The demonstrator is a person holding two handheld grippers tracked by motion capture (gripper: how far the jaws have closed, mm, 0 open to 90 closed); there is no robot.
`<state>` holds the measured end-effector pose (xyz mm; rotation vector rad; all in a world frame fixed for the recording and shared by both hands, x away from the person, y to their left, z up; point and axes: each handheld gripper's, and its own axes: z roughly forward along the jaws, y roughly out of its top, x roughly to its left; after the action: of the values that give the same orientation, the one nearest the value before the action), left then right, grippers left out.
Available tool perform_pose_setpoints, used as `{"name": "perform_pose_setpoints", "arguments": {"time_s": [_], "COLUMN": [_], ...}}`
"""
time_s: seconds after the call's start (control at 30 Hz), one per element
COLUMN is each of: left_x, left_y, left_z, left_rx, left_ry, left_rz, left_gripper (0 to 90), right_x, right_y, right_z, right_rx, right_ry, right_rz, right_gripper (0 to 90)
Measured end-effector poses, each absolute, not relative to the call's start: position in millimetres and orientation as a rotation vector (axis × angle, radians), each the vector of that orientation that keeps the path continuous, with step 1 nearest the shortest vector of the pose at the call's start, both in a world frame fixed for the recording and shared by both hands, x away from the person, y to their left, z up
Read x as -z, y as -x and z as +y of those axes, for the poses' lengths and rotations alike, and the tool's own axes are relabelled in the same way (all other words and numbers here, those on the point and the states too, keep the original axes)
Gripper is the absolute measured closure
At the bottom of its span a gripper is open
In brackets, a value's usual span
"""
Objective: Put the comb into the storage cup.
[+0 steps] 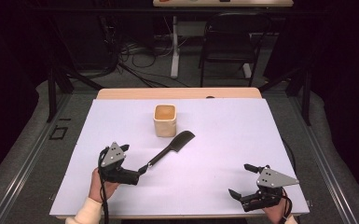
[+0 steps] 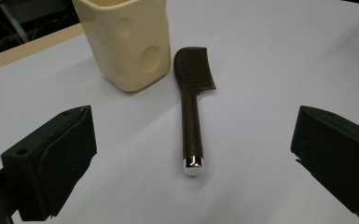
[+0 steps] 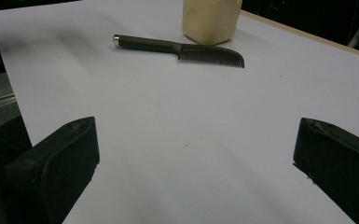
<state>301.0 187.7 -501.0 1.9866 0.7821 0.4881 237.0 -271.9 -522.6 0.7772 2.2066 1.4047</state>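
Note:
A black comb (image 1: 170, 149) lies flat on the white sheet, its toothed head toward a cream cup (image 1: 165, 120) that stands upright just behind it. My left gripper (image 1: 134, 161) is open at the comb's silver-capped handle end. In the left gripper view the comb (image 2: 191, 112) lies between and just ahead of the wide-apart jaws, beside the cup (image 2: 126, 42). My right gripper (image 1: 239, 179) is open near the front right corner with nothing between its jaws. The right gripper view has the comb (image 3: 177, 48) and cup (image 3: 210, 18) farther off.
The white sheet (image 1: 214, 135) covers most of a wooden table (image 1: 177, 93). Beyond the table stand a dark folding chair (image 1: 228, 42) and a second table (image 1: 221, 3), with cables on the floor (image 1: 135, 56).

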Motion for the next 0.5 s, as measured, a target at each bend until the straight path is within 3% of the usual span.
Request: {"name": "perform_pose_setpoints", "arguments": {"time_s": [0.5], "left_x": [499.4], "left_y": [-314.4], "left_z": [160.9], "left_rx": [-0.486], "left_ry": [-2.098], "left_rz": [0.799], "left_gripper": [0.1], "right_x": [523.1], "right_y": [-235.7], "right_z": [-272.2], "right_rx": [-1.4], "right_ry": [-0.784], "right_rz": [2.212], "right_gripper": [0.0]}}
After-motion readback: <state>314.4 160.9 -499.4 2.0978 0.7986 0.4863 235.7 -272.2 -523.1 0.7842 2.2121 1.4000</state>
